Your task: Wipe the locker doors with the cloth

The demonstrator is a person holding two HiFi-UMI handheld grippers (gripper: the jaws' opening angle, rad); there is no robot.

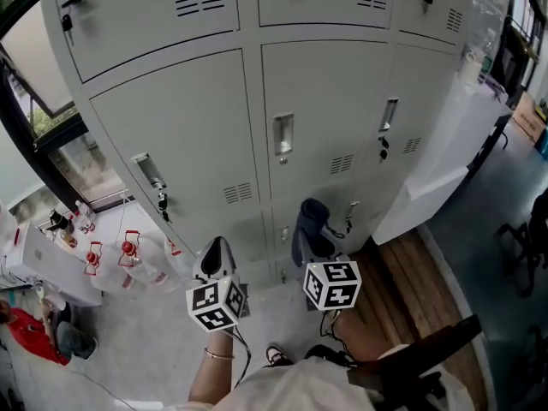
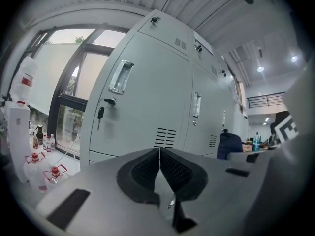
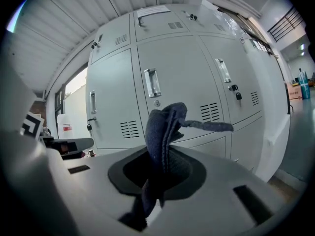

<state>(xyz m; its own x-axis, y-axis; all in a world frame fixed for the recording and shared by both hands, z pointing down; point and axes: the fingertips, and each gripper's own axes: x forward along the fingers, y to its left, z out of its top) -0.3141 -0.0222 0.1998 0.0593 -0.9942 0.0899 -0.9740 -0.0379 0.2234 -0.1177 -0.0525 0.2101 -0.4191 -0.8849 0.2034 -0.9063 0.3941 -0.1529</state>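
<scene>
R claw (image 3: 158, 157) w/ cloth (image 3: 165, 122) toward lockers (image 3: 189, 75)

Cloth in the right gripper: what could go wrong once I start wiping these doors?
1. The cloth is bunched into a narrow fold in the right gripper, so the hard jaws might scrape the locker doors instead of wiping them.
2. A key hangs on the left door; a sweep there could snag it or drag the cloth loose.

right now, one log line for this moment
left gripper: shut, empty | right gripper: shut on cloth | cloth touching locker doors: cannot tell
</scene>
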